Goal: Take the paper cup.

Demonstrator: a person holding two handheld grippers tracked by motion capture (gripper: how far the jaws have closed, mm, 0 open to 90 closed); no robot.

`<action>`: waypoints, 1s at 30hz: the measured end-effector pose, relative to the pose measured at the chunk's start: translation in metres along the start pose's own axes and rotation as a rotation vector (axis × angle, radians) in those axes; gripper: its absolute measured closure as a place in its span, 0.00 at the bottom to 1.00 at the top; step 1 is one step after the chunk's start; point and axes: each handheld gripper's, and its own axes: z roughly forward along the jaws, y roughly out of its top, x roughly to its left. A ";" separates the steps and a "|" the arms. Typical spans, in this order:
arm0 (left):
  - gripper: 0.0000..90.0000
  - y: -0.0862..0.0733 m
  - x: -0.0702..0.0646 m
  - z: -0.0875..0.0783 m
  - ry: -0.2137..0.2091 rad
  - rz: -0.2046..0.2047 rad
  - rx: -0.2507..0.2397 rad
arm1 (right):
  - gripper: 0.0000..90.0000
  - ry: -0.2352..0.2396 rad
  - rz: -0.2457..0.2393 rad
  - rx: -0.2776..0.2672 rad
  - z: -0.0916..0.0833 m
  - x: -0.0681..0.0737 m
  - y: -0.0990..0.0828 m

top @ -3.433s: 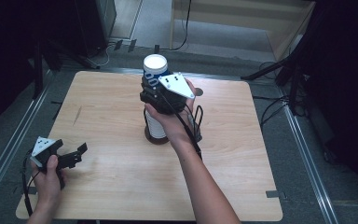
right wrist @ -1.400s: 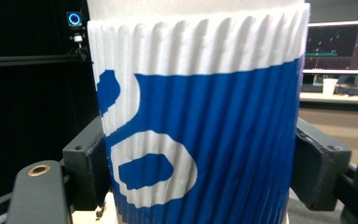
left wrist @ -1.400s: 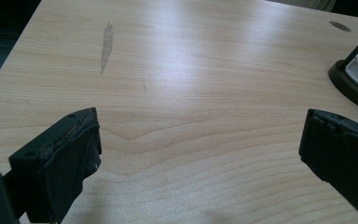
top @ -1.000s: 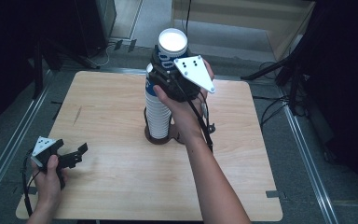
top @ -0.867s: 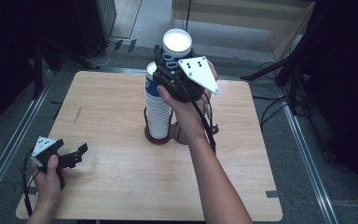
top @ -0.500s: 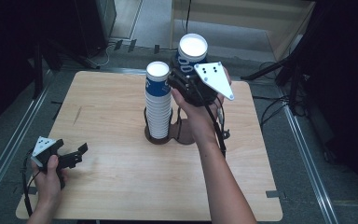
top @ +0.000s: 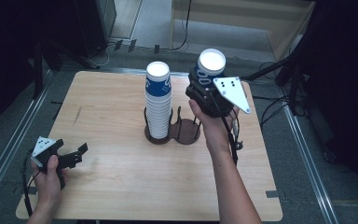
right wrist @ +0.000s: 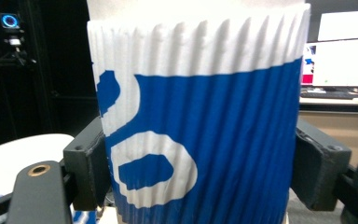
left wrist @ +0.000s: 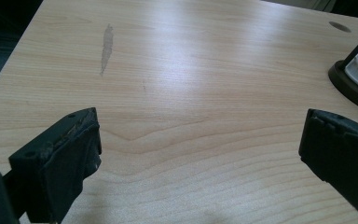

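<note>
- My left gripper [top: 77,155] rests low over the near-left corner of the worktop [top: 112,186], jaws spread wide with nothing but bare wood between them; well apart from the work.
- A grey streak [left wrist: 106,46] marks the wood ahead of it.
- Stack of cups [top: 158,105] stands upright in the left ring of the dark two-ring holder [top: 172,133] at mid-worktop; top cup's white inside faces up.
- The holder's right ring [top: 186,130] has nothing in it.
- My right gripper [top: 204,83] is clenched on one cup [top: 209,67], pads pressed to opposite sides of its wall; cup is upright, mouth up, held in the air right of the stack, behind and above the right ring, touching neither.
- Cup look: ribbed paper wall, blue body with white lettering, white band at the rim; white inside.
- Judgement, step in hand: carry the single cup to the free ring.
- To do it well: keep the cup vertical, centre its base over the ring before lowering, keep clear of the stack and the holder's upright rods, grip no harder since the paper wall could dent, release only once seated.
</note>
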 end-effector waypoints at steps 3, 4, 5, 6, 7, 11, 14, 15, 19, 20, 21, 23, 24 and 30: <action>0.00 0.000 0.000 0.000 -0.001 -0.002 -0.003 | 0.23 -0.014 -0.005 0.008 -0.003 -0.008 -0.006; 0.00 0.000 -0.001 0.000 -0.002 -0.002 -0.004 | 0.23 -0.021 -0.005 0.010 -0.005 -0.010 -0.008; 0.00 0.000 -0.001 0.000 -0.002 -0.002 -0.004 | 0.23 -0.021 -0.005 0.010 -0.005 -0.010 -0.008; 0.00 0.000 0.000 0.000 -0.001 -0.002 -0.002 | 0.23 -0.029 -0.004 0.015 -0.008 -0.016 -0.012; 0.00 0.000 0.000 0.000 -0.001 -0.002 -0.002 | 0.23 -0.029 -0.004 0.015 -0.008 -0.016 -0.012; 0.00 0.000 -0.001 0.001 -0.002 0.001 -0.001 | 0.23 -0.051 0.001 0.039 -0.015 -0.028 -0.025; 0.00 0.000 -0.001 0.001 -0.003 0.002 0.000 | 0.23 -0.057 0.002 0.045 -0.019 -0.033 -0.031; 0.00 0.000 -0.001 0.001 -0.002 0.000 -0.001 | 0.23 -0.061 -0.002 0.047 -0.020 -0.036 -0.034; 0.00 0.000 -0.001 0.000 -0.002 0.002 -0.001 | 0.23 -0.059 0.004 0.063 -0.029 -0.045 -0.048; 0.00 0.000 -0.001 0.000 -0.003 0.001 -0.004 | 0.23 -0.053 0.000 0.074 -0.033 -0.047 -0.057; 0.00 0.000 -0.001 0.000 -0.003 0.001 -0.004 | 0.23 -0.053 0.000 0.074 -0.033 -0.047 -0.057; 0.00 0.000 -0.001 0.000 -0.004 -0.001 -0.005 | 0.23 -0.051 0.002 0.088 -0.040 -0.052 -0.069; 0.00 -0.001 -0.001 0.000 -0.004 -0.002 -0.007 | 0.23 -0.053 0.004 0.092 -0.042 -0.054 -0.073; 0.00 0.000 -0.001 0.000 -0.004 0.000 -0.003 | 0.23 -0.063 0.000 0.112 -0.054 -0.062 -0.093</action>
